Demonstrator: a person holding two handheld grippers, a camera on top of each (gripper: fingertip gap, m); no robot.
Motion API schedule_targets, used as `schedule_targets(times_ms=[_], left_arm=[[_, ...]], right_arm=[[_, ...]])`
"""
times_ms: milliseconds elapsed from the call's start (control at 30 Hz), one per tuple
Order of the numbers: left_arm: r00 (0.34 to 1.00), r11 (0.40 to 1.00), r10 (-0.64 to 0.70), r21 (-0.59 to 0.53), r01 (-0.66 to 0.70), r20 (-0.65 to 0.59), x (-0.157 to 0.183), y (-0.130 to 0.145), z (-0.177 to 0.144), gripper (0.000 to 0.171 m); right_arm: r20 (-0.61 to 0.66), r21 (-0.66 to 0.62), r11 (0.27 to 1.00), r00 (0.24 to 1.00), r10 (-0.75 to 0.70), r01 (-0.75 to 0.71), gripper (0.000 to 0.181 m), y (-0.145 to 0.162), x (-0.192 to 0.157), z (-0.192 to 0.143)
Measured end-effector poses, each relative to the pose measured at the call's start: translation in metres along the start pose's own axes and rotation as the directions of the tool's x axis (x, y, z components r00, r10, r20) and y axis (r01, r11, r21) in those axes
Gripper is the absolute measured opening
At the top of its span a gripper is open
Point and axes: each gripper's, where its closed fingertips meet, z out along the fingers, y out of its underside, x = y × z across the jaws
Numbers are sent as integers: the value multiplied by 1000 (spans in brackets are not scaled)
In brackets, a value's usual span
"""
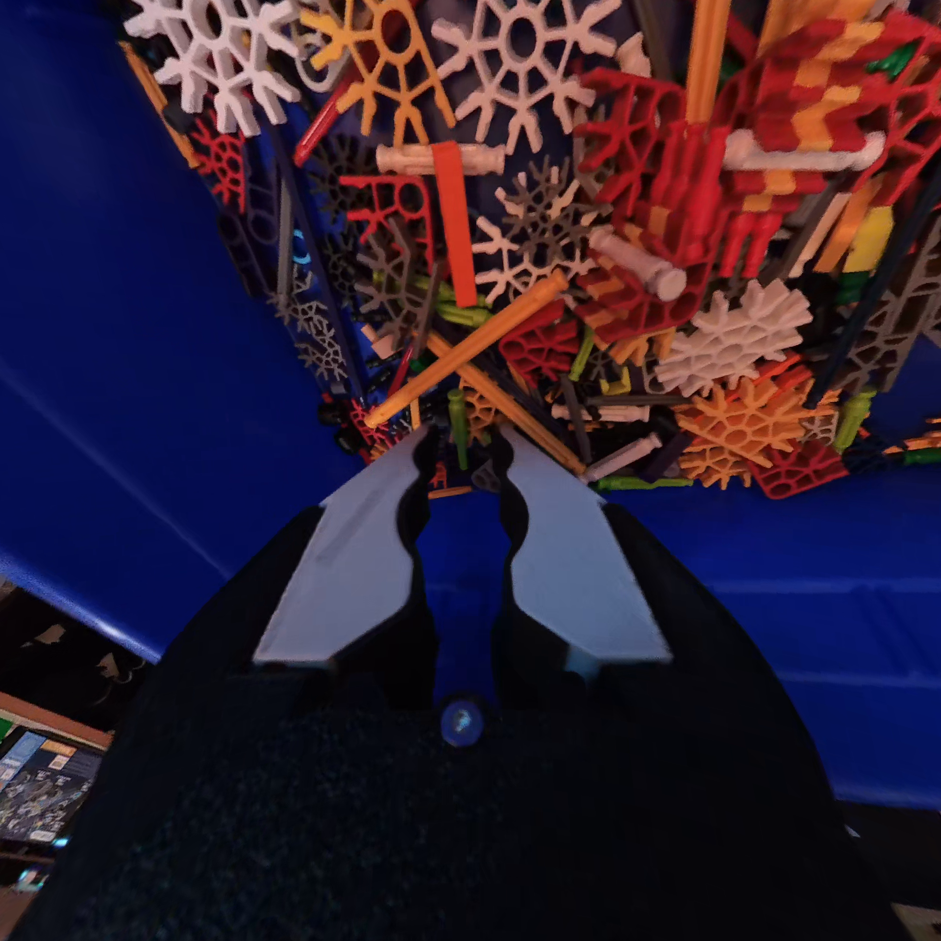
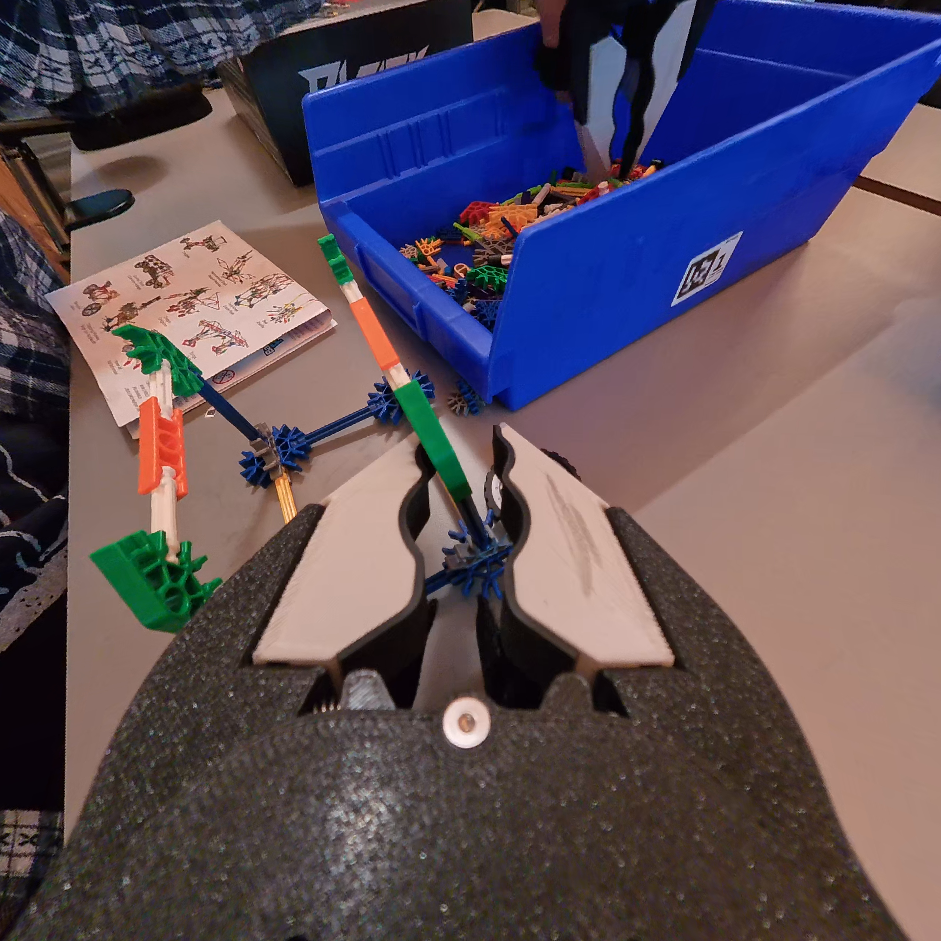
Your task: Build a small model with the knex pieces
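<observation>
My left gripper (image 1: 464, 440) is open inside a blue bin (image 1: 127, 305), its fingertips down at a pile of mixed rod-and-connector building pieces (image 1: 534, 239). A lime green rod (image 1: 457, 425) and an orange rod (image 1: 468, 349) lie just at the tips; nothing is held. In the right wrist view this gripper (image 2: 611, 165) reaches into the bin (image 2: 611, 285) from above. My right gripper (image 2: 460, 440) is low over the table, shut on a blue snowflake connector (image 2: 478, 560) of a built model (image 2: 275, 453) made of blue rods and green, orange and white parts.
An instruction booklet (image 2: 203, 305) lies on the beige table (image 2: 764, 509), left of the bin. A black box (image 2: 356, 76) stands behind the bin. A loose connector (image 2: 466, 399) lies at the bin's front corner. A small wheel (image 2: 493, 489) sits by my right finger. A plaid sleeve (image 2: 30, 331) is at the left edge. The tips of one gripper are about 30 cm away from the tips of the other.
</observation>
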Motion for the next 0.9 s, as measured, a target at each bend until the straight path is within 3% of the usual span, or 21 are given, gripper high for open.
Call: schedule_targets(times_ms=[200, 500, 900], left_arm=[[1000, 1000, 4, -16, -4, -5, -2, -2, 1, 4], [1000, 1000, 12, 19, -13, 22, -5, -3, -1, 4], [999, 987, 44, 151, -45, 10, 18, -21, -42, 4]], right_arm=[[-1, -1, 1000, 1000, -1, 1, 20, 0, 0, 0], [-1, -4, 1000, 1000, -1, 1, 20, 0, 0, 0], [0, -2, 1000, 1000, 3, -3, 20, 0, 0, 0]])
